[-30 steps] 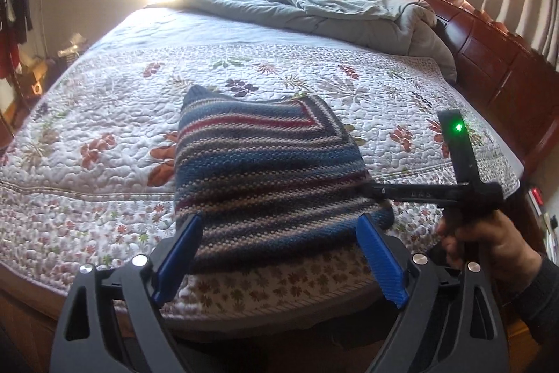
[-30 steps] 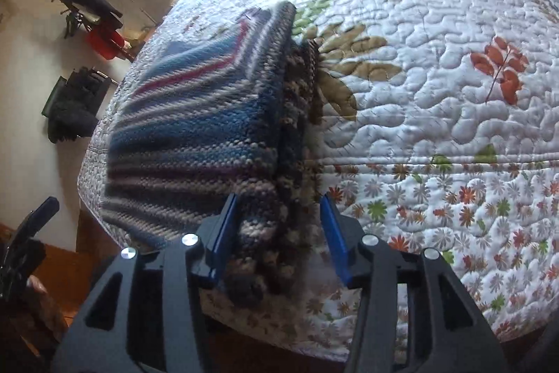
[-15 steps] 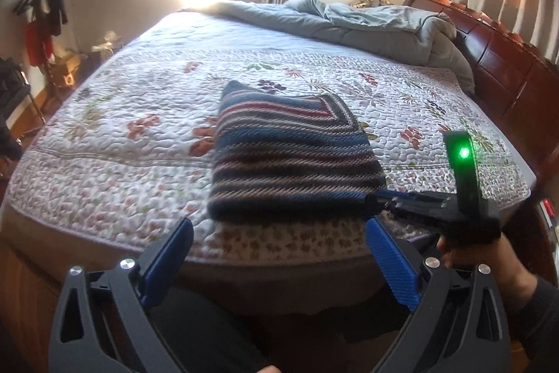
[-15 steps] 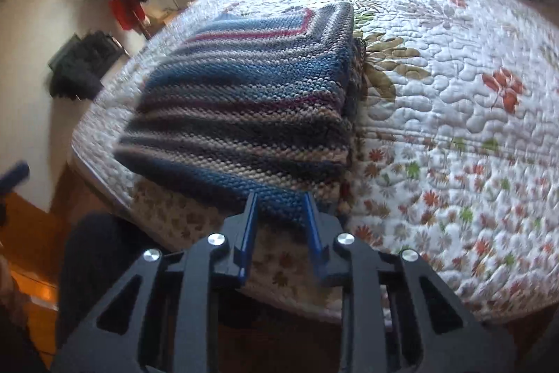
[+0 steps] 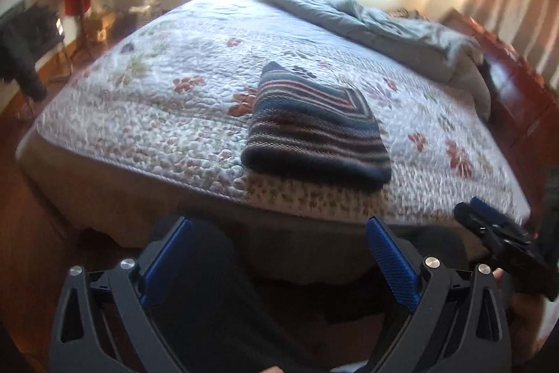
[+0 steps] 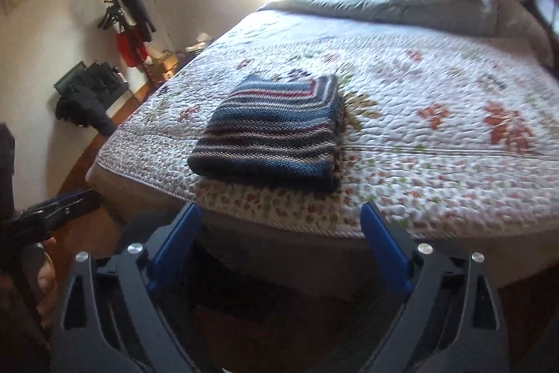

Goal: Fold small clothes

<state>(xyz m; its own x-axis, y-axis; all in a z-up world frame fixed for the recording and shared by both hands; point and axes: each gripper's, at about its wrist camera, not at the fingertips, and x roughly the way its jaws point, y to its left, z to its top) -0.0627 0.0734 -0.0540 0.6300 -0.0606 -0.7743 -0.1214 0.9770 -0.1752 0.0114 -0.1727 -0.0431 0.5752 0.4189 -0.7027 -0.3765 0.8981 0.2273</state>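
A striped knitted garment (image 5: 314, 128) in blue, grey and red lies folded into a neat rectangle near the front edge of the bed's floral quilt (image 5: 167, 114). It also shows in the right wrist view (image 6: 272, 131). My left gripper (image 5: 279, 257) is open and empty, held back from the bed edge, below the garment. My right gripper (image 6: 279, 243) is open and empty, also off the bed edge in front of the garment. The right gripper shows in the left wrist view (image 5: 489, 226) at the lower right.
A rumpled grey duvet (image 5: 384, 27) lies at the far end of the bed. A wooden headboard (image 5: 517, 83) stands at the right. A coat rack with clothes (image 6: 129, 20) and a dark pile (image 6: 87, 97) stand by the left wall.
The right gripper let go of the garment's near corner and opened. Both grippers pulled back from the bed, and the folded garment stays on the quilt.
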